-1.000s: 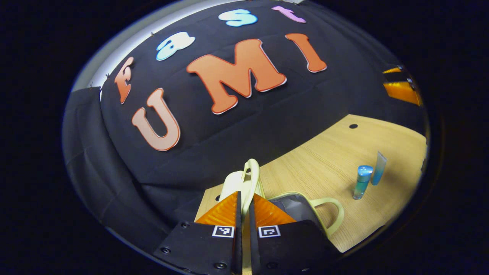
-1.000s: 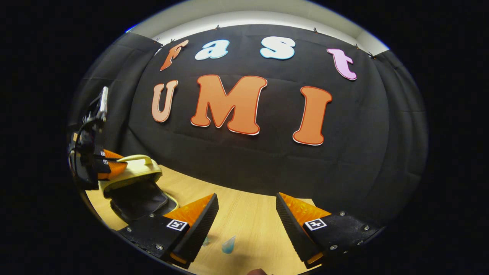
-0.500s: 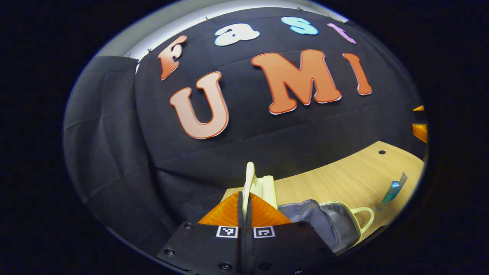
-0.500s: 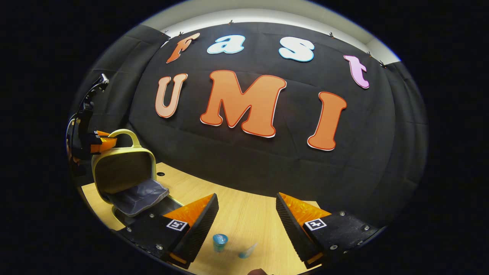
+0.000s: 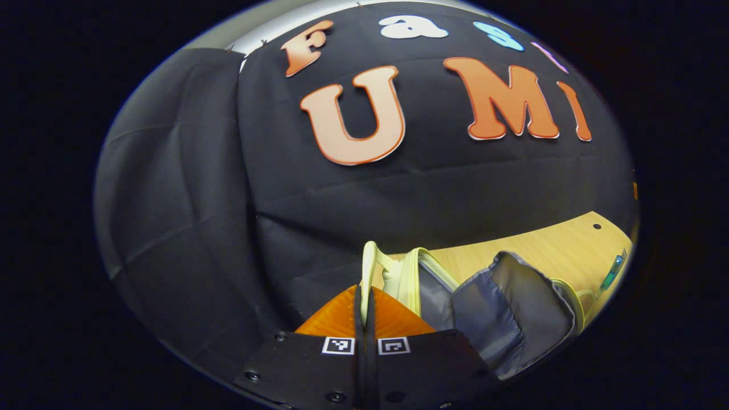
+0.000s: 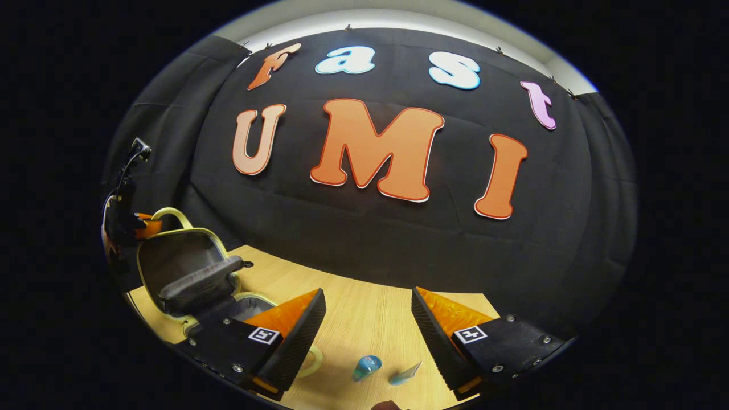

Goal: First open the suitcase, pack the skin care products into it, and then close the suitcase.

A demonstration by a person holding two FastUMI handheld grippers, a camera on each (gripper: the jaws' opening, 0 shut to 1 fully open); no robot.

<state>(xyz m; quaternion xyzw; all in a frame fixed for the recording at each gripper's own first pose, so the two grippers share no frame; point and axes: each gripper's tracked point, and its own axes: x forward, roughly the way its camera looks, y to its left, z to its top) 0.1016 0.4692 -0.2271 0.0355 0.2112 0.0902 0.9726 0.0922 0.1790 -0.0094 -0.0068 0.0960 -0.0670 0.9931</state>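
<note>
Pale-yellow suitcase (image 6: 188, 267) sits at the left end of the wooden counter (image 6: 364, 319), its lid raised upright and grey lining showing. Left hand-held gripper (image 5: 365, 296) is pinched closed on the lid's handle (image 5: 369, 267). Right hand-held gripper (image 6: 364, 327) hangs wide open, holding nothing, above a blue bottle (image 6: 365, 366) and a small tube (image 6: 405, 374) standing near it.

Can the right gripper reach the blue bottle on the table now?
Probably yes. The right gripper is open, and the blue bottle stands on the bare table just below its fingers, with nothing between them.
</note>
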